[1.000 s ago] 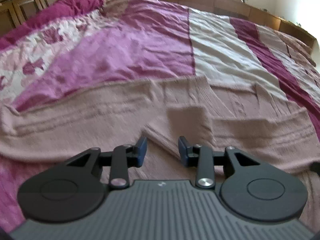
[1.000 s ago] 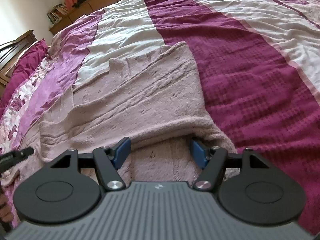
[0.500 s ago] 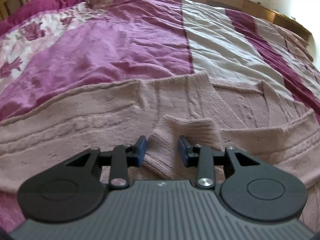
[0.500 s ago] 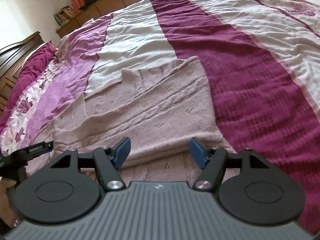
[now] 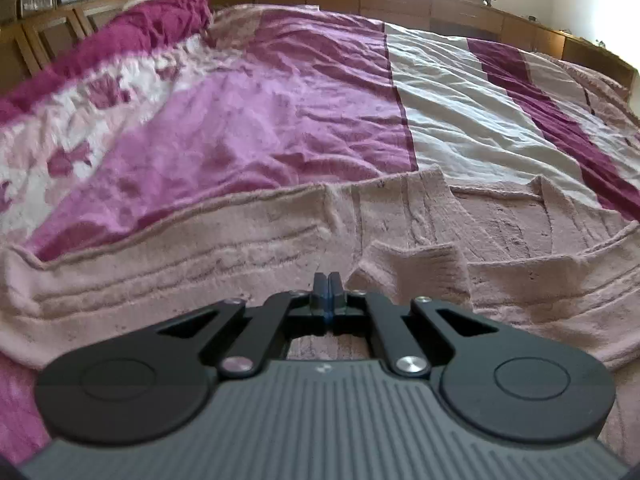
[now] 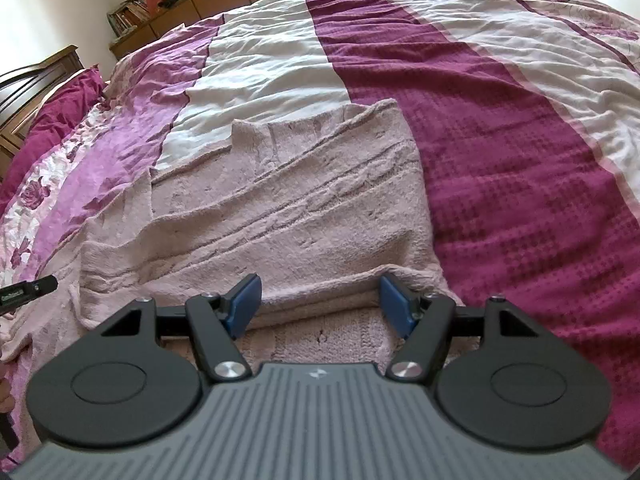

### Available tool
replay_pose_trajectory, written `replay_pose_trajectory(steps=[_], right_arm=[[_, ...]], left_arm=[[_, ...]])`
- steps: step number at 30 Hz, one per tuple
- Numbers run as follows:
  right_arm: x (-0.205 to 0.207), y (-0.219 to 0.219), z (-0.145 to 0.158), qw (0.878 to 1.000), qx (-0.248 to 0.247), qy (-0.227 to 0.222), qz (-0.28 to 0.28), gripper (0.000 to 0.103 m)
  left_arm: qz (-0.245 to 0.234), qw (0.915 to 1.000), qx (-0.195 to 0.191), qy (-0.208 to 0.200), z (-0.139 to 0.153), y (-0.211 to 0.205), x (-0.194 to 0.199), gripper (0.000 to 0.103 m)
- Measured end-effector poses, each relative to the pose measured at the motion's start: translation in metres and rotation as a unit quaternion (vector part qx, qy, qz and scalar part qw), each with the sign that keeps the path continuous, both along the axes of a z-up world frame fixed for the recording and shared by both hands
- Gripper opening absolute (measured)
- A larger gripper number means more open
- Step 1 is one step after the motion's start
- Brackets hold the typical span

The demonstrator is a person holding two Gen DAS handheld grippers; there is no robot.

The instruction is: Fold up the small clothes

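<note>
A dusty-pink knit sweater (image 5: 248, 264) lies spread flat on the bed, with a sleeve folded across its body and the ribbed cuff (image 5: 416, 268) pointing at me. My left gripper (image 5: 327, 286) is shut just left of the cuff, with no cloth visible between its pads. In the right wrist view the sweater (image 6: 288, 216) fills the middle, and my right gripper (image 6: 318, 300) is open, its blue pads straddling the folded near edge without closing on it.
The bed is covered by a quilt (image 6: 500, 120) striped in magenta, pink and white. A wooden headboard (image 5: 48, 20) and low wooden cabinets (image 5: 440, 4) line the far sides. The tip of the left tool (image 6: 28, 290) shows at the left edge of the right wrist view.
My left gripper has closed from open and shifted left of the sleeve cuff, pulling back a little. My right gripper stays open at the sweater's near edge.
</note>
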State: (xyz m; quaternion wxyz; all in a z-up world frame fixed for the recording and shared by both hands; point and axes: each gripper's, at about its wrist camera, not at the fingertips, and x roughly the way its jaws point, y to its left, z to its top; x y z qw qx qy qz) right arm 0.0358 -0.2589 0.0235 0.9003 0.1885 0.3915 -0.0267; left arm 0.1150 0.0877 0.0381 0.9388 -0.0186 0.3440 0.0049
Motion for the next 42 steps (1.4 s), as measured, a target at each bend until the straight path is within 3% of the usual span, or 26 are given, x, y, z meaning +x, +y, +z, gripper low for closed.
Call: replay_pose_trajectory(steps=[8, 12, 14, 19, 22, 23, 24, 27, 31, 35, 38, 40, 42], right_arm=[[-0.003, 0.003, -0.002, 1.0, -0.007, -0.001, 0.004, 0.073], [-0.004, 0.003, -0.003, 1.0, -0.005, -0.003, 0.002, 0.074], [-0.004, 0.003, -0.003, 1.0, -0.006, -0.003, 0.004, 0.075], [-0.004, 0.004, -0.004, 1.0, -0.008, -0.005, 0.005, 0.077], [-0.004, 0.005, -0.005, 1.0, -0.009, -0.006, 0.006, 0.078], [-0.004, 0.005, -0.005, 1.0, -0.01, -0.006, 0.006, 0.078], [-0.004, 0.005, -0.005, 1.0, -0.011, -0.007, 0.007, 0.078], [-0.004, 0.005, -0.005, 1.0, -0.012, -0.007, 0.008, 0.079], [-0.003, 0.005, -0.006, 1.0, -0.009, -0.009, 0.011, 0.079], [-0.003, 0.004, -0.008, 1.0, -0.008, -0.011, 0.01, 0.079], [-0.003, 0.005, -0.008, 1.0, -0.012, -0.011, 0.012, 0.08], [-0.003, 0.005, -0.008, 1.0, -0.015, -0.011, 0.014, 0.08], [-0.003, 0.005, -0.008, 1.0, -0.016, -0.01, 0.015, 0.08]], left_arm=[[-0.014, 0.9986, -0.047, 0.019, -0.008, 0.003, 0.014, 0.007], [-0.026, 0.9985, -0.044, 0.021, -0.015, -0.003, 0.019, 0.038], [-0.023, 0.9992, -0.028, 0.017, -0.017, -0.006, 0.021, 0.047], [-0.027, 0.9981, -0.042, 0.036, -0.026, -0.005, 0.025, 0.047], [-0.032, 0.9985, -0.028, 0.034, -0.029, -0.01, 0.025, 0.043], [-0.037, 0.9987, -0.018, 0.031, -0.03, -0.014, 0.024, 0.038], [-0.043, 0.9985, -0.013, 0.03, -0.03, -0.016, 0.025, 0.021], [-0.046, 0.9986, -0.01, 0.023, -0.025, -0.021, 0.022, 0.016], [-0.014, 0.9998, 0.003, -0.013, -0.009, -0.016, 0.006, 0.016], [0.007, 0.9999, -0.005, -0.007, -0.008, -0.003, -0.008, 0.016], [-0.003, 0.9998, 0.014, 0.014, -0.018, -0.004, -0.012, 0.022], [0.004, 0.9993, 0.029, 0.023, -0.024, -0.005, -0.012, 0.034], [0.009, 0.9994, 0.025, 0.023, -0.025, -0.002, -0.013, 0.035]])
